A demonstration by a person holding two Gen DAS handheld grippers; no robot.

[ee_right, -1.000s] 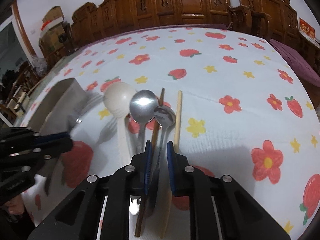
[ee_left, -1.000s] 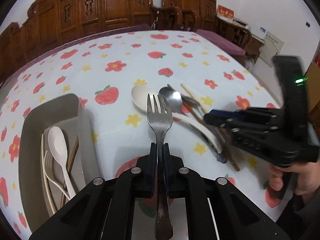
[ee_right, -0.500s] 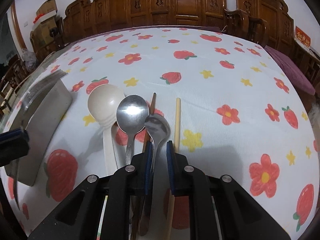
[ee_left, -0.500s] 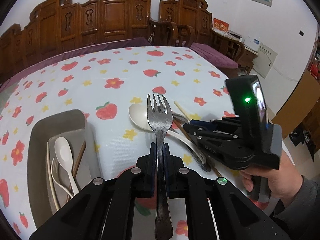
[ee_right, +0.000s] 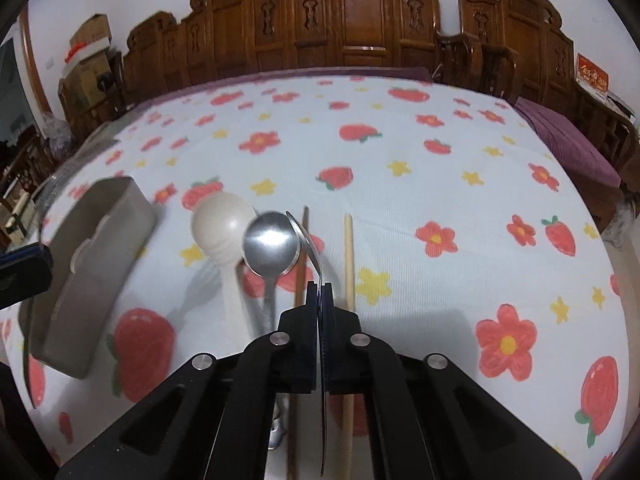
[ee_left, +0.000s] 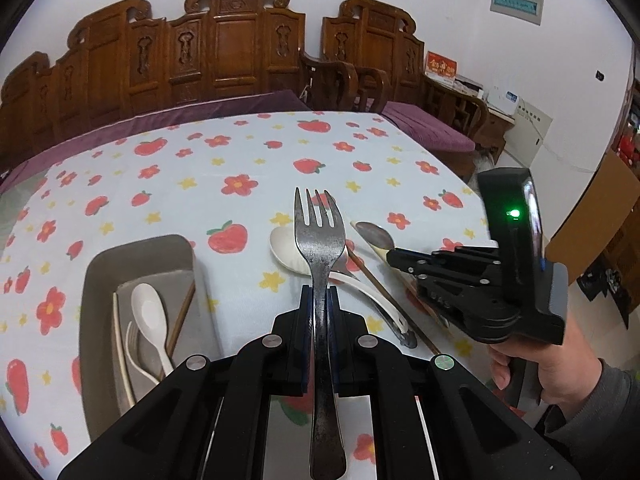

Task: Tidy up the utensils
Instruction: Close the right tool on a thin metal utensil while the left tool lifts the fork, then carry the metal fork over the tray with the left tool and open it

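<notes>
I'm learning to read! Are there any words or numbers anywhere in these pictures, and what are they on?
No text here can be read for certain.
Red sign with gold characters, on the sideboard: too blurred to read.
The same red sign in the right wrist view: also blurred.
White wall panel: lettering too small.
White box with a blue label: too small.
Metal fork, spoons and grey tray: no writing visible.

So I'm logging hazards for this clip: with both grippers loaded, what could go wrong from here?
1. The right gripper pinches the small steel spoon edge-on by its thin handle; it might twist or slip.
2. The left gripper holds the steel fork near mid-handle, so its tines could catch the grey tray rim.
</notes>
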